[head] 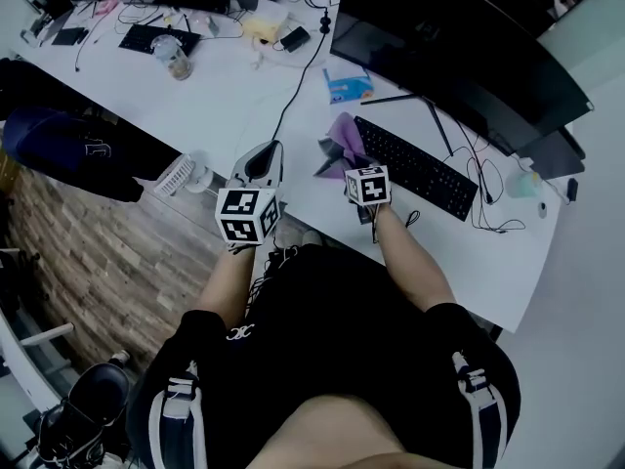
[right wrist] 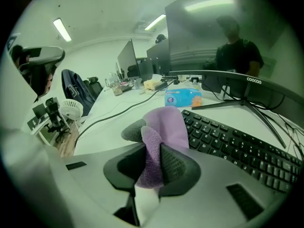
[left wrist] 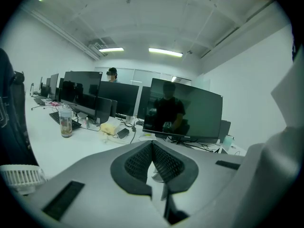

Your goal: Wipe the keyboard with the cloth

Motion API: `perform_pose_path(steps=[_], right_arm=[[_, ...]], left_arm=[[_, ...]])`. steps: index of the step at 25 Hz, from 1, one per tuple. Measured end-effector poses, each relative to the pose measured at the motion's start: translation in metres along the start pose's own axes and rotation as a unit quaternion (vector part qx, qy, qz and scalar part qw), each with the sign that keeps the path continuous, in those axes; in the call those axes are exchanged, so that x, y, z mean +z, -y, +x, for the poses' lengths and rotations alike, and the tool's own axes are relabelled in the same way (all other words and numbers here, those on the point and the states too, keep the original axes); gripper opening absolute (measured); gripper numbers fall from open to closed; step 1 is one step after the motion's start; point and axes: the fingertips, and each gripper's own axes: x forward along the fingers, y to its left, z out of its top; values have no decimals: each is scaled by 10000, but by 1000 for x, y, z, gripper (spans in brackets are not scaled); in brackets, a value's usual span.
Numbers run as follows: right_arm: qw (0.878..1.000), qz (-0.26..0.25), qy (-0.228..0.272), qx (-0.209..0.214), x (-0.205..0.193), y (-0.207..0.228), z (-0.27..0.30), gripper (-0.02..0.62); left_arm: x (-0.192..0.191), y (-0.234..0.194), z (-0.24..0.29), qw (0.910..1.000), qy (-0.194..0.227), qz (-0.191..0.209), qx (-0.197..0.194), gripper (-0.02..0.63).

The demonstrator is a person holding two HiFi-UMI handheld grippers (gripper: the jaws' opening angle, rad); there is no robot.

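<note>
A black keyboard (head: 418, 167) (right wrist: 237, 144) lies on the white desk (head: 225, 106) in front of a dark monitor (head: 459, 42). My right gripper (head: 344, 156) (right wrist: 153, 160) is shut on a purple cloth (head: 344, 135) (right wrist: 164, 127), which bunches up beside the keyboard's left end, just off the keys. My left gripper (head: 260, 161) (left wrist: 152, 159) hangs near the desk's front edge, left of the cloth, its jaws shut with nothing between them.
A blue tissue pack (head: 348, 85) (right wrist: 183, 98) lies behind the cloth. A black cable (head: 293, 91) runs across the desk between the grippers. A small white fan (head: 181, 175), a drink bottle (head: 173, 58) (left wrist: 65, 122) and more monitors stand to the left. A monitor stand (right wrist: 237, 103) reaches behind the keyboard.
</note>
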Motion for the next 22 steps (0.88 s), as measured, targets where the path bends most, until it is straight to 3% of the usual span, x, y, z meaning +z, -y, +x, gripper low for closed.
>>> perform_pose_path(steps=[22], right_arm=[[9972, 560, 164, -468, -41, 70, -55, 94]], left_arm=[[-4, 77, 52, 9959, -189, 220, -854, 14]])
